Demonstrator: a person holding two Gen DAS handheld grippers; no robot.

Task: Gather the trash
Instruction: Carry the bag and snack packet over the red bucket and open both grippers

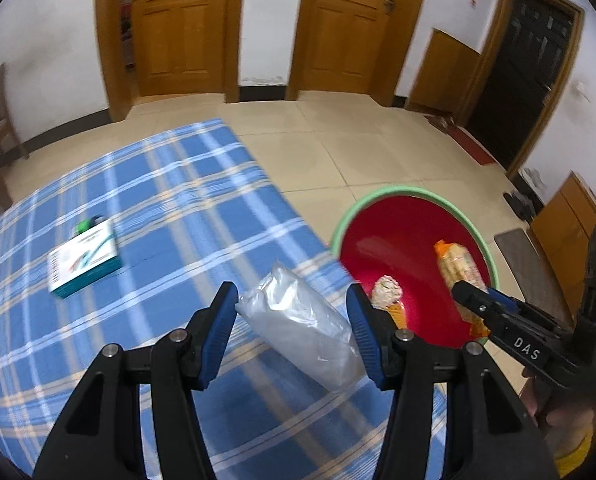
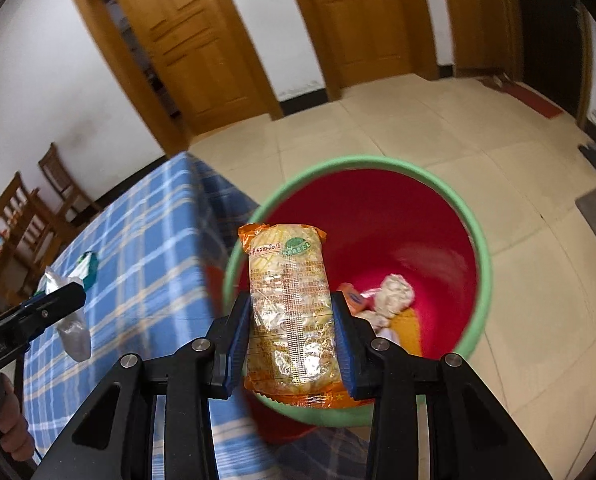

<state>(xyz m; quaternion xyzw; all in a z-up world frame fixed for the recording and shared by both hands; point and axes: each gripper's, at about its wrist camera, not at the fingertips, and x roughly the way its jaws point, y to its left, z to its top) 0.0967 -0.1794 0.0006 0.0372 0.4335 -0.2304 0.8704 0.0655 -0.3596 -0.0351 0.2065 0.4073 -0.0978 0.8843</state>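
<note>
Left gripper (image 1: 291, 330) clamped a clear plastic bag (image 1: 304, 326) over the checked tablecloth (image 1: 169, 208), beside the red bin (image 1: 412, 236). Right-wrist view: right gripper (image 2: 291, 340) gripped an orange snack packet (image 2: 289, 304) above that bin (image 2: 378, 200); crumpled wrappers (image 2: 394, 294) lay inside.

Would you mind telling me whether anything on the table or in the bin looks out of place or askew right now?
Nothing looks spilled or damaged. The red bin holds only crumpled wrappers. The blue-and-white box lies skewed to the checked tablecloth, with a green item behind it, not yet collected. That looks like leftover trash, not a fault.
</note>
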